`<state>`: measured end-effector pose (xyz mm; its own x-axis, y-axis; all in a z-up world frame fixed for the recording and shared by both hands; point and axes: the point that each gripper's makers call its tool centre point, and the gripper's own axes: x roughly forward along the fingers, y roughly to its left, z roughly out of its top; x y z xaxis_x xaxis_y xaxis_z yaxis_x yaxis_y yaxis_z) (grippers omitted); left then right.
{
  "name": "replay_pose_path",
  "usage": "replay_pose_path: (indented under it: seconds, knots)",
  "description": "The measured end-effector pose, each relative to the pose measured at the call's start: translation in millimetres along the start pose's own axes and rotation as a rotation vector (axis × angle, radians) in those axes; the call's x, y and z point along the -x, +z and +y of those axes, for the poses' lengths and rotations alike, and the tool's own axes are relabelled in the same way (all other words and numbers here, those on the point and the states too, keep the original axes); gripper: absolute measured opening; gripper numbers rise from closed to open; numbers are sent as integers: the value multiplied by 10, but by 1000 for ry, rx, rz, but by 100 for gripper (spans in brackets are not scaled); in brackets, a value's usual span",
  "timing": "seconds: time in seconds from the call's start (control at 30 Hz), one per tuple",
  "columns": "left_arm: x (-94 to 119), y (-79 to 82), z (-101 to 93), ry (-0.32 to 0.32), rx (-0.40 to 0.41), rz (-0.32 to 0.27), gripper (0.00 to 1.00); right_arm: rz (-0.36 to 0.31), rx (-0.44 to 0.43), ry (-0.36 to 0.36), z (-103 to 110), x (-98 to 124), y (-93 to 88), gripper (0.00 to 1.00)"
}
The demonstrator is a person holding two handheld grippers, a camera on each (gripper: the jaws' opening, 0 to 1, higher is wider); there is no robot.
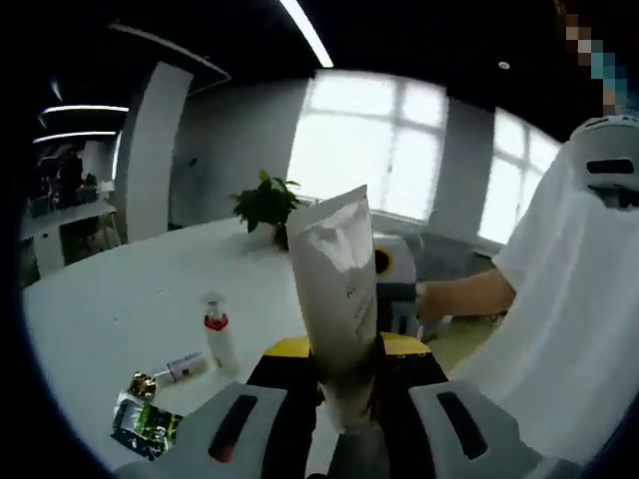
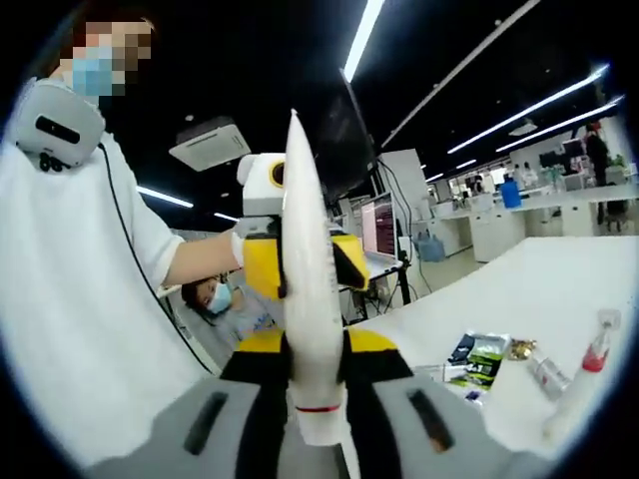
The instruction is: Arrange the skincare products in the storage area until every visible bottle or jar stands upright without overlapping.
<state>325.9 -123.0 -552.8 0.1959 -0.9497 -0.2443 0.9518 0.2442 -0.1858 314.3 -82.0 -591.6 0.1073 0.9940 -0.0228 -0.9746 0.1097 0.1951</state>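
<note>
Both grippers' fingers pinch one white tube (image 1: pixel 335 299) held up above the white table (image 1: pixel 120 299): the left gripper (image 1: pixel 344 419) closes on its lower end, broad face showing, and the right gripper (image 2: pixel 318 419) clamps near its red-ringed base, thin edge (image 2: pixel 305 289) showing. On the table, left gripper view, a red-collared spray bottle (image 1: pixel 218 334) stands upright beside a small lying tube (image 1: pixel 185 366) and foil packets (image 1: pixel 145 424); a potted plant (image 1: pixel 267 203) sits far back. Right gripper view adds the left gripper's yellow body (image 2: pixel 262 264) behind the tube.

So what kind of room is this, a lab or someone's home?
Probably an open-plan office or lab: long ceiling light strips, white desks with a lit computer monitor, and a big white worktable beside large windows.
</note>
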Motion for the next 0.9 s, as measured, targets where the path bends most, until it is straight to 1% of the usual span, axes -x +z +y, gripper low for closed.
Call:
replay_pose_path:
  seconds: [0.1,0.17,0.2,0.27,0.3,0.37,0.43,0.53,0.6,0.7,0.73,0.8,0.9]
  knots:
    - [-17,-41,25,23,-31,34,20,43,36,-20,-57,0,-50,21]
    - [-32,-71,15,22,-40,58,19,74,57,-20,-68,-8,-92,21]
    - [-41,-107,18,24,-45,88,19,85,65,-21,-75,-12,-112,21]
    - [-60,-137,23,23,-80,113,19,100,77,-32,-97,-24,-149,21]
    - [-80,-147,27,25,-111,123,18,105,81,-41,-116,-21,-160,21]
    - [-111,-159,55,43,-143,133,18,115,103,-75,-192,2,-178,22]
    - [-147,-167,79,48,-143,143,18,130,122,-93,-232,30,-196,22]
    - [-204,-165,123,64,-161,147,17,196,164,-119,-297,135,-257,24]
    - [-227,-170,189,81,-151,146,17,217,162,-130,-318,212,-261,26]
    - [-243,-202,267,95,-138,150,17,224,163,-141,-341,332,-201,28]
    - [-251,-222,283,98,-136,155,17,215,160,-148,-357,375,-139,28]
    - [-284,-308,426,104,-129,177,17,202,156,-155,-374,420,-44,29]
    - [-314,-420,463,103,-131,207,17,169,164,-164,-407,456,162,28]
